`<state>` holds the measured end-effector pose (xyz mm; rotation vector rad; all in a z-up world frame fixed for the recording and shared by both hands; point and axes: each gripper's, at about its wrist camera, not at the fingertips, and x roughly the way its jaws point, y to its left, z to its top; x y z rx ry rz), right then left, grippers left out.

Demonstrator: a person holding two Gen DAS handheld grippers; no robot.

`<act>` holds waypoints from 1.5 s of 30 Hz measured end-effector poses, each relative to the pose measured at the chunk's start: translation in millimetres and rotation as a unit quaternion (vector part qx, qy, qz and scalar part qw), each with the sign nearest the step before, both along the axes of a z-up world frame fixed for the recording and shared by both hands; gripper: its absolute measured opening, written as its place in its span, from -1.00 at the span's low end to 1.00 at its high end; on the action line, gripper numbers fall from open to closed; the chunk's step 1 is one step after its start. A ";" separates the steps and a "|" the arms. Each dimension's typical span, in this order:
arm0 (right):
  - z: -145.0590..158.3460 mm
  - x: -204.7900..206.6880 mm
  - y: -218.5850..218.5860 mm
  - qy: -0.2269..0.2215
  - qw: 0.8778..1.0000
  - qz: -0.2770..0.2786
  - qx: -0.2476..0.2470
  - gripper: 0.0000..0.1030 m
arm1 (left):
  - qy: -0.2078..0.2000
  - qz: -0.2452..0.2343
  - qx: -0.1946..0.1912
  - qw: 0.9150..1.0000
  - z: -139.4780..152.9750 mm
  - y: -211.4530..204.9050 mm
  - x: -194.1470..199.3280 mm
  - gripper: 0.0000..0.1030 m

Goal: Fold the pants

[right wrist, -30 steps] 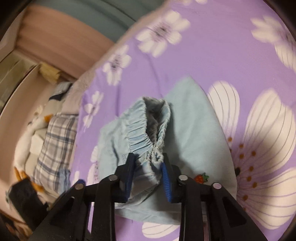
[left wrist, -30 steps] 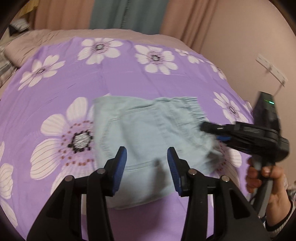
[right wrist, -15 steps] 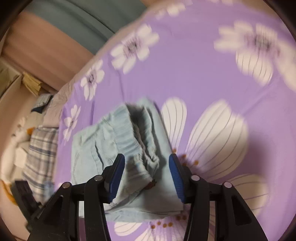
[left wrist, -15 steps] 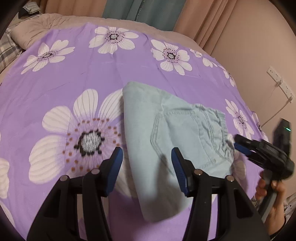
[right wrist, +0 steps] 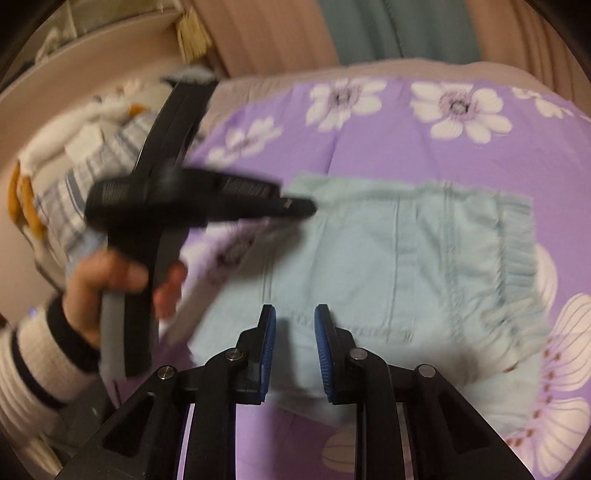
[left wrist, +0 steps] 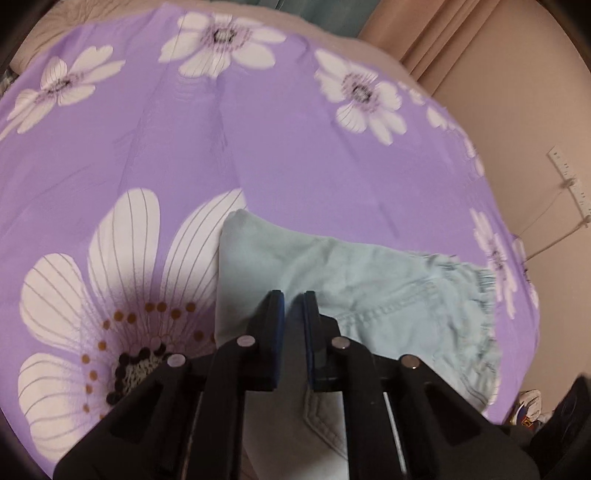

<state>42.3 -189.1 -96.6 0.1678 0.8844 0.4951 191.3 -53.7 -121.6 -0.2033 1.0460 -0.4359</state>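
One pair of pale blue denim pants (right wrist: 399,266) lies folded into a compact rectangle on the bed, elastic waistband to the right in the right wrist view. The left claw (left wrist: 293,299) has just been closing and now stands pressed together over the fabric's near fold, though whether cloth is caught between the pads I cannot tell. The right claw (right wrist: 294,317) has also been closing, yet its pads are apart with nothing between them, hovering over the pants' near edge. If the left claw drags sideways, it could pull the fold open or skew the stack. The purple floral bedsheet (left wrist: 258,147) covers the bed; pink and teal curtains (right wrist: 369,29) hang behind, and a plaid pillow (right wrist: 74,192) lies at the left.
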 end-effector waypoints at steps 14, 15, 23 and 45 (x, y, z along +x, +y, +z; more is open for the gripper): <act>30.8 -2.0 -62.9 -0.031 0.997 -0.072 0.026 -0.54 | -0.024 0.000 0.001 1.000 14.7 12.0 -37.2 -0.88; 31.0 0.6 -73.1 -0.031 0.995 -0.091 0.016 -0.54 | -0.026 0.001 -0.002 1.000 15.1 16.0 -50.5 -0.87; -5.7 -2.8 -88.6 0.032 0.992 -0.123 -0.015 -0.55 | -0.024 -0.012 0.012 1.000 -8.8 18.4 -114.5 -0.80; -6.4 -13.9 -179.0 0.111 0.956 -0.234 0.135 0.34 | 0.002 0.086 -0.047 0.995 14.3 75.8 -134.4 0.38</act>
